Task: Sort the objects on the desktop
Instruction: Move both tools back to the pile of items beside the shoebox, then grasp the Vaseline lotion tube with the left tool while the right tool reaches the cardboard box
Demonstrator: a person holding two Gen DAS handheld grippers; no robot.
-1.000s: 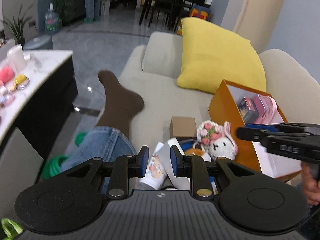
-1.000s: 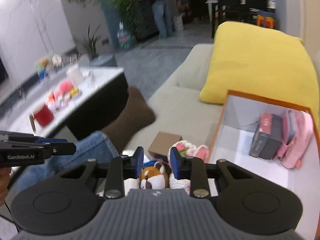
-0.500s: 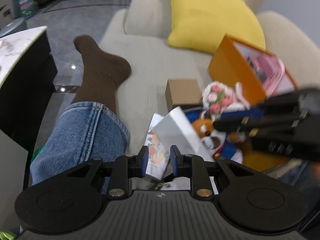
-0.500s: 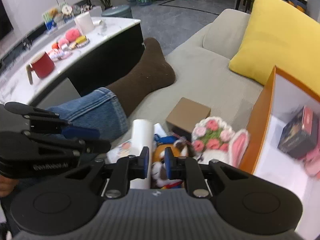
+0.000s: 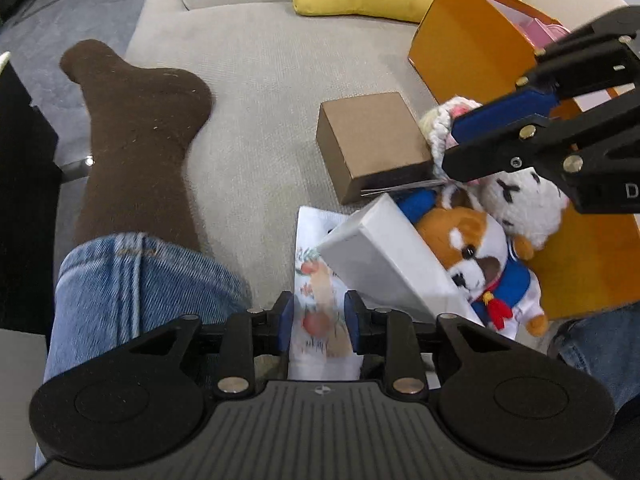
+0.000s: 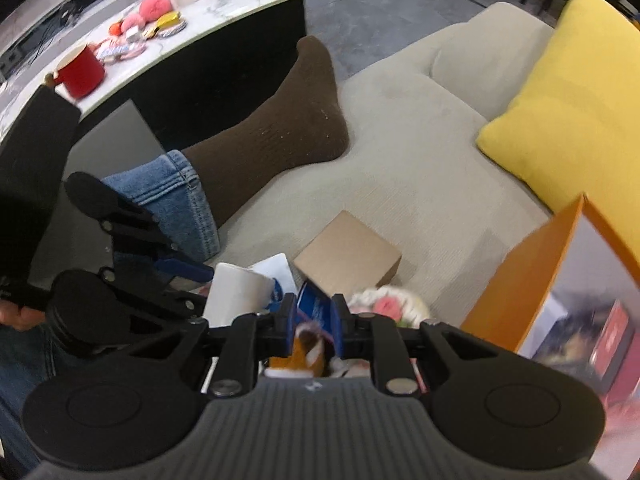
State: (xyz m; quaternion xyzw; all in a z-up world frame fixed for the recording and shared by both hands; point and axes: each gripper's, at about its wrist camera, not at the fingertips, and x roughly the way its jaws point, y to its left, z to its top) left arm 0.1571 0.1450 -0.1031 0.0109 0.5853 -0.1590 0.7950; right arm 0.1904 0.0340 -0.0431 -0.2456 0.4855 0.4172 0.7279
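1. The white paper cup printed with orange fruit is seen in the left wrist view lying on its side on the beige fabric sofa, just in front of the brown cardboard box. It is framed by the blue pads of the left gripper; the fingers are held apart on either side of the cup wall, and contact with it cannot be told.
2. In the same view, a white rectangular box is leaned over the cup, below the cardboard box. A brown-and-white plush dog in a blue sailor suit and a white plush rabbit are placed to the right of the cardboard box, against the orange open carton.
3. The right gripper is seen above the rabbit, near the cardboard box's right edge.
4. In the right wrist view, the right gripper is held with its fingers slightly apart over blurred blue and orange plush; a grasp cannot be told.
5. The cup is seen left of the cardboard box, beside the left gripper.
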